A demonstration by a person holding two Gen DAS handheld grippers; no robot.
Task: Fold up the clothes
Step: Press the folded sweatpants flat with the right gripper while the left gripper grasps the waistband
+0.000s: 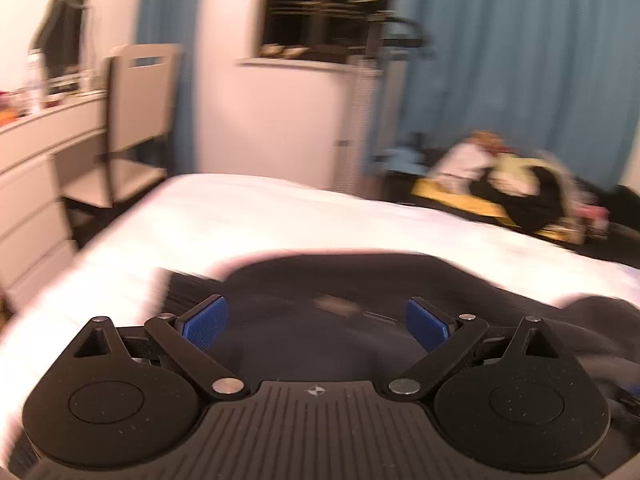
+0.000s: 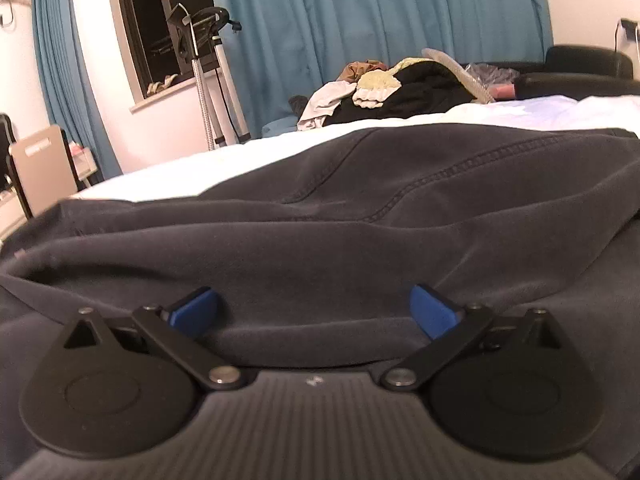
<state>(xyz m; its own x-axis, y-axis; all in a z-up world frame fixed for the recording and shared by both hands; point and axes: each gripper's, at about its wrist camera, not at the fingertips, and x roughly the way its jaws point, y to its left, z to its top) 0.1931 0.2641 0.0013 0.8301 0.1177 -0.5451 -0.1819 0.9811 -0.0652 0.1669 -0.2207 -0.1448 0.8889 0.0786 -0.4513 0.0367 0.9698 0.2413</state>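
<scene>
Warm indoor light; left view motion-blurred, right view sharp.

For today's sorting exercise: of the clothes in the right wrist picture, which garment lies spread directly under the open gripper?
The dark grey stitched garment, spread on the white bed beneath the right gripper. The other clothes sit heaped in a pile beyond the bed.

White bed (image 2: 540,114) — dark grey garment (image 2: 360,208) spread flat on it, stitched seams up.

A garment (image 2: 320,208) lies on the bed (image 2: 520,114), a clothes pile (image 2: 400,92) behind it.
</scene>
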